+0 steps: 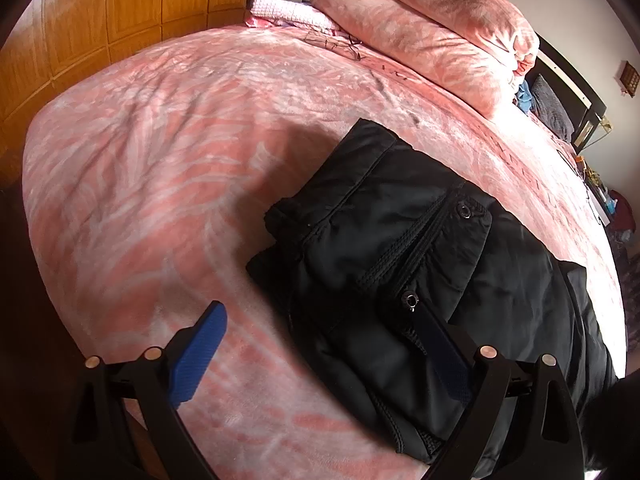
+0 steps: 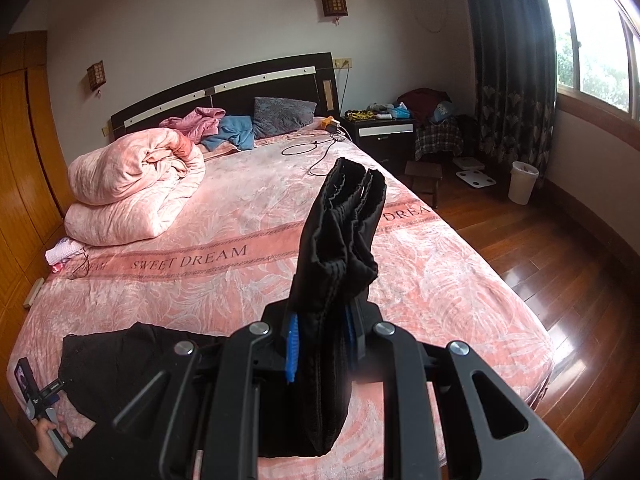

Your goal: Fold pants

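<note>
While my right gripper (image 2: 320,334) is clamped on a bunched end of the black pants (image 2: 340,240), lifting it above the pink bedspread (image 2: 224,284), the rest of the pants lies flat on that bedspread near its foot edge. My left gripper (image 1: 320,344) hangs over the bedspread with fingers spread wide, one blue pad (image 1: 196,356) over bare bedspread, the other over the pants.

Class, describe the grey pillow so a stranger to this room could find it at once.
Start at the dark headboard of the pink bed. The grey pillow leans upright against it, right of the blue cloth. It alone there is grey and patterned.
</note>
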